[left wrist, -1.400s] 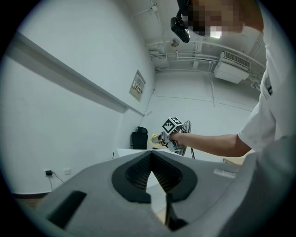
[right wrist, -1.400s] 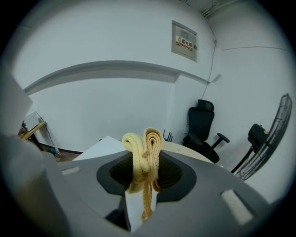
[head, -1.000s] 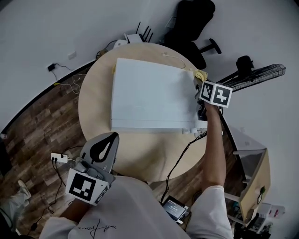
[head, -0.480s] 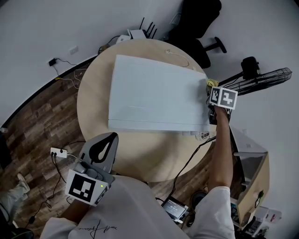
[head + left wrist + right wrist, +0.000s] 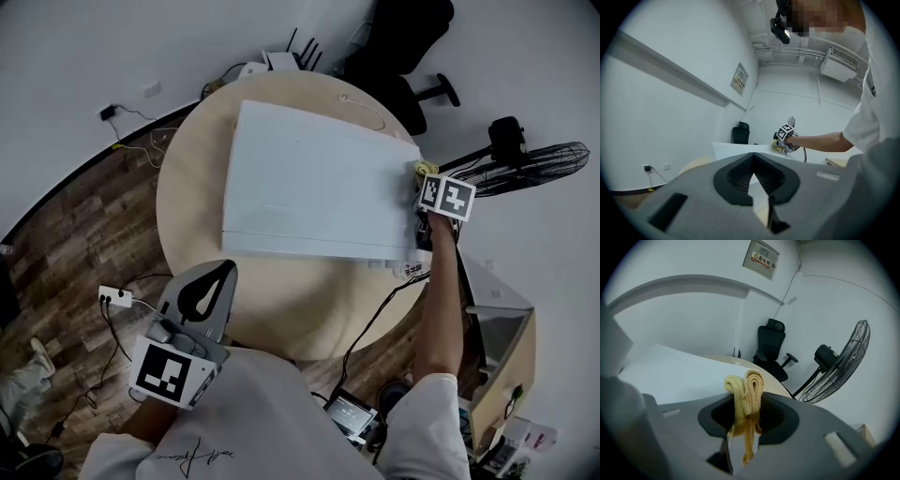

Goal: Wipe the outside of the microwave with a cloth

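1. Right gripper is clamped tight on the yellow cloth. It's bunched into 2 folded loops that stick up out of the jaws, with a thin tail hanging down between them
2. Left gripper has its jaws closed tip to tip with nothing in them. It hangs low by the person's body, at the near-left edge of the round table, well apart from the work
3. The microwave is the big white box taking up most of the table, with its back toward the far edge and its right side close to the table's right edge. A cable drops off the near-right edge of the table
4. In the head view the cloth sits right at the far-right corner of the microwave's top, against or just beside the right side wall. I can't tell for sure whether it's pressing on the panel
5. My guess on progress: this is mid-wipe on the right side, up near the back corner
6. What's done? Honestly can't say. The white casing shows no streaks, wet marks or dirt, so nothing marks which panels got covered
7. What's left, as I read it: the rest of the right side going toward the near edge, plus possibly the top, front and left side, since there's no proof they're finished
8. The fan and office chair stand off past the table, out of the way
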Action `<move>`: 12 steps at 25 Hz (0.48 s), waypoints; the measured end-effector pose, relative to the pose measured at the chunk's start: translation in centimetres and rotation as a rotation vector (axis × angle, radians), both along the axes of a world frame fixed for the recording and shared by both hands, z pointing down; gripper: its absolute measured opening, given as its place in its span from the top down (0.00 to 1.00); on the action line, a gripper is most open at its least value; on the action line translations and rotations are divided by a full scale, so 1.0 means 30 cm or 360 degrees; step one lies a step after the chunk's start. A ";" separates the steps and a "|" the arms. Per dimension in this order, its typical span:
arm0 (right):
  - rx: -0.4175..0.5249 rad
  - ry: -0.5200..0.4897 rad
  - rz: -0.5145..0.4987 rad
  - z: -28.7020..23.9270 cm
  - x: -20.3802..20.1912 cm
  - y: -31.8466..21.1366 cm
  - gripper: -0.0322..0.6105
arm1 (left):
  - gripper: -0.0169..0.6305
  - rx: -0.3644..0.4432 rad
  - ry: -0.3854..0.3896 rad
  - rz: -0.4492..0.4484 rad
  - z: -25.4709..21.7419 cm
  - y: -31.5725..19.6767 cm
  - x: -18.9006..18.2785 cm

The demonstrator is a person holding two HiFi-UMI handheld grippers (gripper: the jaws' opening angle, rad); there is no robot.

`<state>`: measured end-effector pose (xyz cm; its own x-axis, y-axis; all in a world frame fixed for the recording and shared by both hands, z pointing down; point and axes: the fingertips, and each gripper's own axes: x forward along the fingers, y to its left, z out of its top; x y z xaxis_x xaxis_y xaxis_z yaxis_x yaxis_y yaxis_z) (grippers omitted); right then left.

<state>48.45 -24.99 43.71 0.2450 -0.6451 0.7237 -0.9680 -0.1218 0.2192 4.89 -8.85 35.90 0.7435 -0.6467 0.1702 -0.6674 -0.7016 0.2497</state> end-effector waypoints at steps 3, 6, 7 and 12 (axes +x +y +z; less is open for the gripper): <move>0.0000 -0.0014 -0.0003 0.000 -0.026 0.004 0.76 | 0.99 0.0007 0.0005 -0.0002 -0.005 0.004 -0.019; 0.0004 -0.0003 0.0005 0.005 -0.051 0.003 0.76 | 0.99 0.0011 0.0007 -0.0004 0.000 0.005 -0.045; 0.0007 -0.0004 0.0010 0.006 -0.061 0.003 0.76 | 0.99 0.0011 0.0007 -0.0005 0.003 0.006 -0.056; 0.0022 0.0006 0.0044 0.001 -0.099 0.011 0.76 | 0.99 0.0001 0.0052 -0.0011 -0.010 0.020 -0.082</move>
<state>45.48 -24.65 43.74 0.2658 -0.6479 0.7139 -0.9634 -0.1516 0.2212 2.41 -8.26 35.58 0.7440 -0.6521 0.1458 -0.6640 -0.6970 0.2709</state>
